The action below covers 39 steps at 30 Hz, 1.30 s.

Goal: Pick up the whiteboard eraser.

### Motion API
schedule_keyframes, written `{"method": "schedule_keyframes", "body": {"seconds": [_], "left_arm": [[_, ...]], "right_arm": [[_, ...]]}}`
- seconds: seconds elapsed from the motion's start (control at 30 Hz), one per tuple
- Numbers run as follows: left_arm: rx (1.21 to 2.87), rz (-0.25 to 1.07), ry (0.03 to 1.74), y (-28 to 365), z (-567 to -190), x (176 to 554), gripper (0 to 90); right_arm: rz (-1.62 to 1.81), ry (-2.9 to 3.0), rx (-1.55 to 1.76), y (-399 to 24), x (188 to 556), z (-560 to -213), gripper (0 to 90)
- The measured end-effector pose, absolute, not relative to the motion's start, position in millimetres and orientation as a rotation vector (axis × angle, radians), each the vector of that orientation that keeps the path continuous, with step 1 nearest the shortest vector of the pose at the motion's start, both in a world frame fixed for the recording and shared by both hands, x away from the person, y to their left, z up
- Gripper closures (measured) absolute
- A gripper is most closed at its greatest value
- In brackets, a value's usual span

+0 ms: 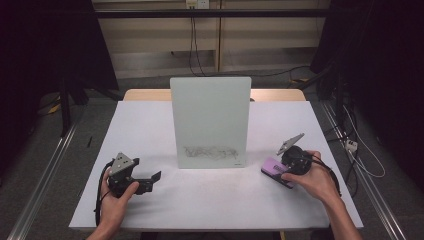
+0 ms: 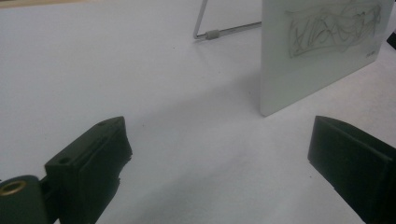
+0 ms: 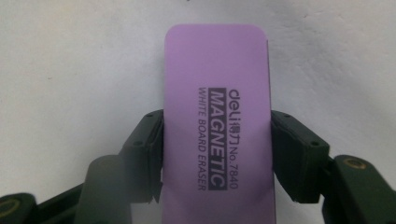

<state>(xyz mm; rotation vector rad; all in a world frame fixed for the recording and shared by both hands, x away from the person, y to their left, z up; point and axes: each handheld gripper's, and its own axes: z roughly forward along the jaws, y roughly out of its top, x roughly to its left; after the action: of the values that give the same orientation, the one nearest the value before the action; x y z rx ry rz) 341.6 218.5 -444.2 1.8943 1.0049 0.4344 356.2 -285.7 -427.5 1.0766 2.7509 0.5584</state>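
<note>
Left gripper (image 2: 219,163) open, scribbled whiteboard (image 2: 322,51) ahead

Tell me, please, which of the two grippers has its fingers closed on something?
The right gripper: its fingers press both long sides of the flat purple whiteboard eraser. The left gripper is open, with bare white table between its fingers.

Overhead light is falling brightly on my white counter (image 1: 150,130), while the room around it is sinking into near black. The whiteboard (image 1: 210,121) is casting a soft shadow toward me. In my right gripper view, the purple eraser (image 3: 217,116) is looking sharp, though 1 of my fingers (image 3: 144,154) is blurring at the lower left.
</note>
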Motion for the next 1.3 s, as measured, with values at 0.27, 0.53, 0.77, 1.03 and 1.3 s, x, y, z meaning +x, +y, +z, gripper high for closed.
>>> {"method": "schedule_keyframes", "body": {"seconds": [0.27, 0.53, 0.77, 1.03, 1.3], "left_arm": [[1.897, 0.435, 1.004, 218.9, -444.2, 341.5, 5.1], [1.9, 0.434, 1.002, 220.0, -444.3, 341.4, 5.1], [1.893, 0.425, 1.014, 221.7, -445.8, 341.6, 5.2], [1.893, 0.421, 1.023, 224.5, -447.2, 342.2, 5.3], [1.898, 0.433, 1.012, 222.7, -445.5, 340.2, 5.3]], "right_arm": [[0.557, 2.738, 1.1, -285.8, 355.7, -426.8, 41.8], [0.656, 2.696, 1.088, -286.9, 354.1, -420.8, 41.9], [0.762, 2.649, 1.093, -285.0, 353.2, -418.3, 41.9], [0.866, 2.613, 1.106, -281.3, 354.3, -416.9, 41.9], [0.958, 2.558, 1.057, -278.6, 351.7, -418.6, 41.9]]}}
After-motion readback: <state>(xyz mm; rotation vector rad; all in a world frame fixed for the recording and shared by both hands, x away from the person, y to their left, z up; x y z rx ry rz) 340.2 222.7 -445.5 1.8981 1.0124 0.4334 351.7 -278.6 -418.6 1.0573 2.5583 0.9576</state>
